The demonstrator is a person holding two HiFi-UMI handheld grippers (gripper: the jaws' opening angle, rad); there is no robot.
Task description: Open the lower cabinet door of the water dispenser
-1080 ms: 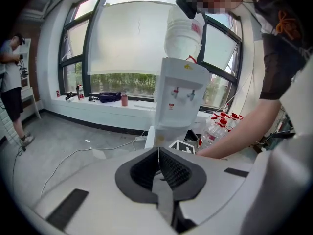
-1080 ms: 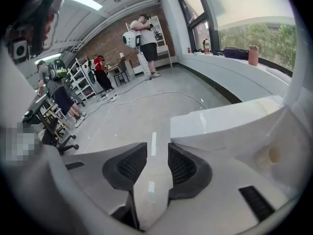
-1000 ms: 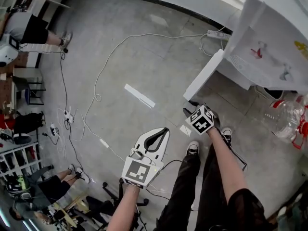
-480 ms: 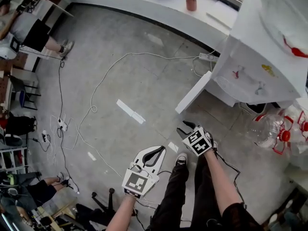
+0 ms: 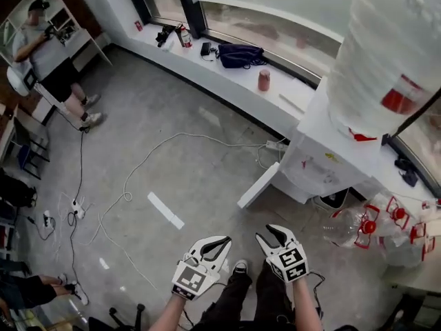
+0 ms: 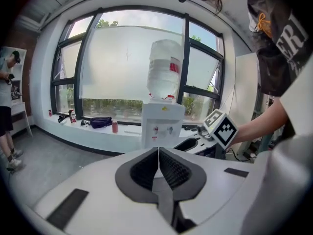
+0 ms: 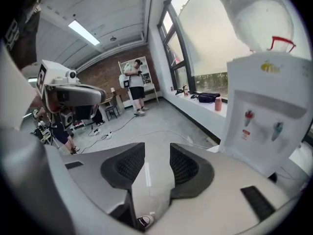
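Note:
The white water dispenser (image 5: 318, 163) stands at the right with a large bottle (image 5: 389, 54) on top. Its lower cabinet door (image 5: 258, 185) stands swung out over the floor. In the head view both grippers hang side by side near the bottom edge, short of the door and apart from it. My left gripper (image 5: 222, 241) is shut with nothing in it; its pads meet in the left gripper view (image 6: 158, 150). My right gripper (image 5: 269, 233) is open and empty, with bare floor showing between its pads (image 7: 157, 151). Both gripper views look toward the dispenser (image 6: 162, 124) (image 7: 266, 126).
A window ledge (image 5: 227, 74) at the back carries a dark bag (image 5: 241, 55) and a red cup (image 5: 264, 80). White cables (image 5: 138, 164) and a power strip (image 5: 275, 145) lie on the floor. Empty bottles (image 5: 358, 226) sit right of the dispenser. A person (image 5: 48, 47) stands far left.
Both grippers have risen from near the floor, and the right one has come away from beside the door's edge. The head view has tilted up, bringing the bottle and window ledge in.

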